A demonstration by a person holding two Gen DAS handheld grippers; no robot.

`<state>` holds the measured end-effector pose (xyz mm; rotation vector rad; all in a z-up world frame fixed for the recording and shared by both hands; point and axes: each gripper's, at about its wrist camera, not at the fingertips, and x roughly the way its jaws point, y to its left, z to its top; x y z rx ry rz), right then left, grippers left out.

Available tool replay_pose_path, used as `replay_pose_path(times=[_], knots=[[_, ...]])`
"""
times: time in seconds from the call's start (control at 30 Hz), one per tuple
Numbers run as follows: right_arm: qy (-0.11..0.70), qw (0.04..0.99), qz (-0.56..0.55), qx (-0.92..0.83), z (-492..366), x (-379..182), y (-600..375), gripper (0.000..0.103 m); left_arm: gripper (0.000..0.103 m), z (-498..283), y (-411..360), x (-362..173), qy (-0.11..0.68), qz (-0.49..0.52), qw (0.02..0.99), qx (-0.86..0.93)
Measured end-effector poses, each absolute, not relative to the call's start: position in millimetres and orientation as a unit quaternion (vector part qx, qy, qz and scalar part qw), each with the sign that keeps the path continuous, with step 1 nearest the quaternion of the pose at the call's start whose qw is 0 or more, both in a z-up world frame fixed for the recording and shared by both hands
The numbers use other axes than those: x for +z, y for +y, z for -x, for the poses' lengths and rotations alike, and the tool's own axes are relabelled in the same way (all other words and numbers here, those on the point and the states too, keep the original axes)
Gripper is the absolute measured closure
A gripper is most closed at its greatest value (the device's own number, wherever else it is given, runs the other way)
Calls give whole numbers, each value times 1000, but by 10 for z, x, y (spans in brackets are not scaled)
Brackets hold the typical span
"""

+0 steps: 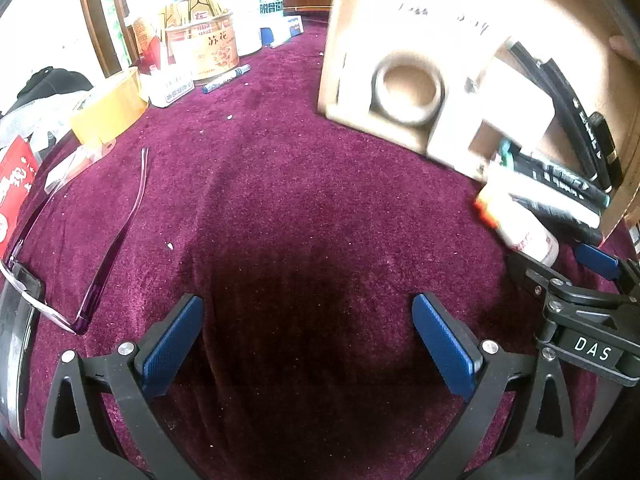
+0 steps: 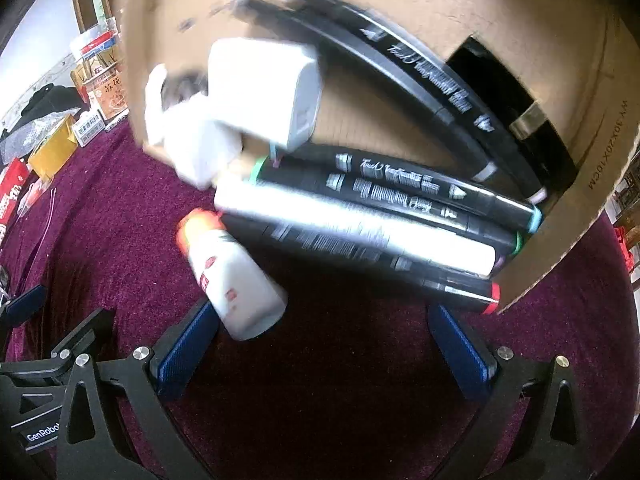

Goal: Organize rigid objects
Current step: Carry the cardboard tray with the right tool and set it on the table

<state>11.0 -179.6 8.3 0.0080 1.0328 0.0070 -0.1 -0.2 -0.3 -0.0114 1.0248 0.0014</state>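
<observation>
Blown-out glare up top, motion-blurred cardboard box (image 1: 460, 20), dark shadow below, fisheye-warped edges

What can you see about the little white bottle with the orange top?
The white bottle is small, round and looks like plastic, with an orange cap and red print on its side. It is blurred. It lies tilted at the mouth of the tipped cardboard box, cap towards the box, right beside the black markers spilling out. Its flat bottom points towards the right hand-held gripper, whose jaws are open around nothing.

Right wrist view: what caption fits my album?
Tipped cardboard box spilling markers and a white bottle onto purple cloth, jaws open.
</observation>
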Motion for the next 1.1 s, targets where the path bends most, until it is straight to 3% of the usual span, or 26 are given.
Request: replay_pose_path(times=[1.1], knots=[[493, 870, -4, 4, -133, 96, -1767, 2, 0, 13, -5, 3, 490, 6, 872, 0]])
